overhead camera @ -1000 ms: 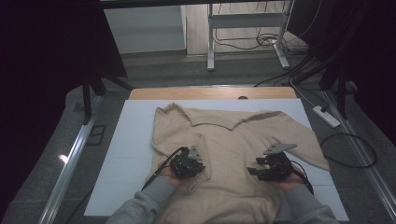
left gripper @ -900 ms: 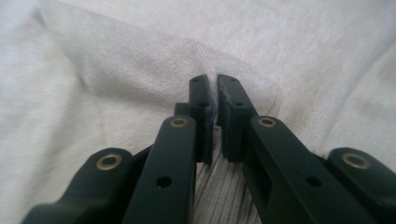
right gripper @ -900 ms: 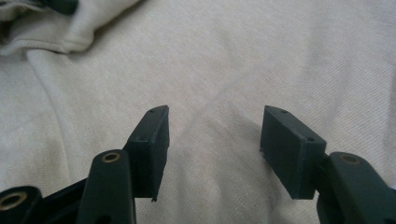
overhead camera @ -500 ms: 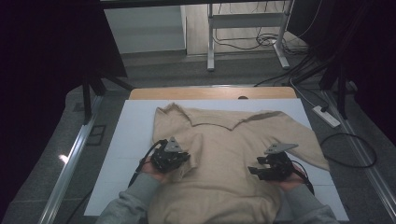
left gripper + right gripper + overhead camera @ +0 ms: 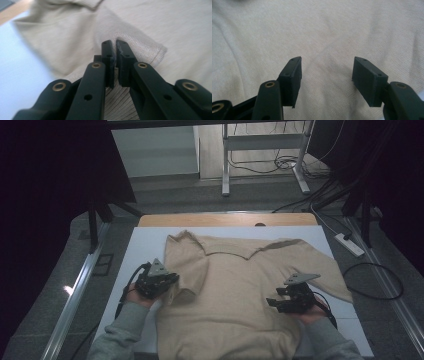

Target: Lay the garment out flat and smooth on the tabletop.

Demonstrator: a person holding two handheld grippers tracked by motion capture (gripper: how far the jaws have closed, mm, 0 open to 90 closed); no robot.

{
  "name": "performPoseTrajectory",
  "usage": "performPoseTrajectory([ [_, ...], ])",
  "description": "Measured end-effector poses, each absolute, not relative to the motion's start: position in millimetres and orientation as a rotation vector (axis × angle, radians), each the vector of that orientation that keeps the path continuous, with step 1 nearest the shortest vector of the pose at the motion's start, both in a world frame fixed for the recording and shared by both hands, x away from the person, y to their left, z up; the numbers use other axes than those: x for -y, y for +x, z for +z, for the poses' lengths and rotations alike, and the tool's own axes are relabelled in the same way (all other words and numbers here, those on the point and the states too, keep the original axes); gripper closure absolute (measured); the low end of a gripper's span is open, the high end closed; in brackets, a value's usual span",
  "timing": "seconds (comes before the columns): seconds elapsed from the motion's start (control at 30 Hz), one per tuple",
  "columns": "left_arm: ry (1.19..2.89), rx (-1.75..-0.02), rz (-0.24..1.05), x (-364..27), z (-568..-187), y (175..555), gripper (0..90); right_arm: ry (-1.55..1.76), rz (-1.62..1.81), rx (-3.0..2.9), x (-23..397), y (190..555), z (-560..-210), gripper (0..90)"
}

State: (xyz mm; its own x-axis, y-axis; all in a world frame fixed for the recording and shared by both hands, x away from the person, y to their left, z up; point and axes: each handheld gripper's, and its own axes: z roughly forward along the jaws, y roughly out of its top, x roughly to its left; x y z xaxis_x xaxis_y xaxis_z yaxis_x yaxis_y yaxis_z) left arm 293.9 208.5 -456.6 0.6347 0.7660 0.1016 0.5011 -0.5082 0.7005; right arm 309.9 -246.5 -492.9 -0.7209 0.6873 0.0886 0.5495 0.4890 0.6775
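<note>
A beige sweater (image 5: pixel 235 280) lies spread on the white table cover (image 5: pixel 145 250), collar toward the far side. My left gripper (image 5: pixel 172 284) is at the sweater's left edge, shut on the ribbed end of the left sleeve (image 5: pixel 192 282), which is folded over the body. In the left gripper view the jaws (image 5: pixel 115 46) stand pressed together with ribbed knit (image 5: pixel 120 105) caught between them and the cuff (image 5: pixel 150 50) just beyond. My right gripper (image 5: pixel 272 302) hovers over the sweater's right lower part, open. In the right gripper view plain knit (image 5: pixel 324 30) lies under its spread fingertips (image 5: pixel 327 67).
A strip of wooden table edge (image 5: pixel 225 220) shows past the cover. A power strip (image 5: pixel 350 245) and cables (image 5: pixel 375 280) lie on the floor at the right. A metal stand (image 5: pixel 225 165) rises at the back, and dark curtains hang on both sides.
My left gripper has moved left from the sweater's middle to its left edge, dragging the sleeve end along. The right gripper has stayed in place.
</note>
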Motion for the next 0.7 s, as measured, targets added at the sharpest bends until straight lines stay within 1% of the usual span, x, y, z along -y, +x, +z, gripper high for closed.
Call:
performPoseTrajectory([
  [0.23,2.16,-1.105,0.637,-257.4,-451.0,285.4,85.1,1.071,1.044,-2.536,246.5,310.2,-493.3,40.6],
  [0.4,2.119,-1.188,0.648,-290.5,-458.7,284.3,85.1,1.076,1.034,-2.537,246.6,310.8,-494.3,40.6],
  [0.57,2.098,-1.243,0.63,-305.4,-467.0,287.6,85.1,1.083,1.026,-2.536,247.1,311.4,-494.9,40.5],
  [0.7,2.092,-1.289,0.662,-317.5,-469.4,287.5,85.2,1.084,1.022,-2.537,247.8,311.7,-495.5,40.5],
])
